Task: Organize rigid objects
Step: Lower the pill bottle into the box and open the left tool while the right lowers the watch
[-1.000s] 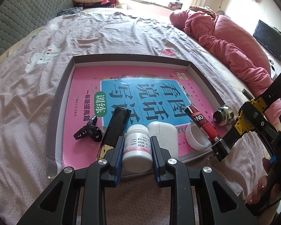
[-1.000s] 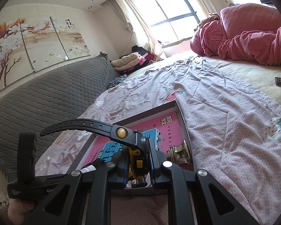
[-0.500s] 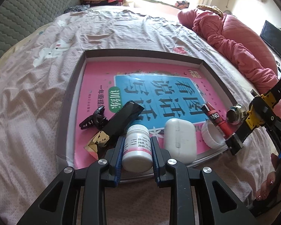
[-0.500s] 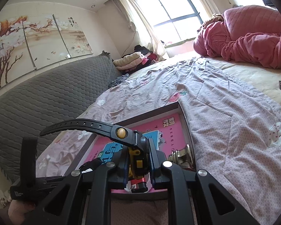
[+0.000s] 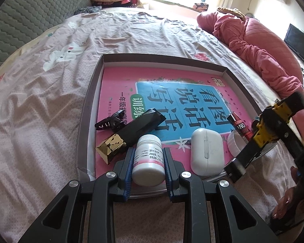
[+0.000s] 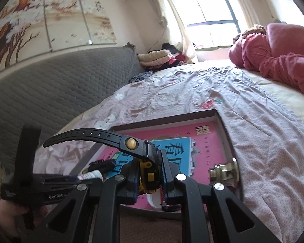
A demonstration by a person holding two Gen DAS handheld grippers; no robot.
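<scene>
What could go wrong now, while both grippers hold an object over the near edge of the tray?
1. The left gripper holds the white pill bottle close to the black and gold box; setting it down may knock the box.
2. The right gripper carries a black and yellow watch whose long strap might sweep the white cap or red tube.

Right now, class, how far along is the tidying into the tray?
Done: a hair clip, black-gold box, white case, cap and tube lie in the tray. In hand: the left gripper holds a bottle, the right gripper a yellow-black watch. Left: setting both down.
</scene>
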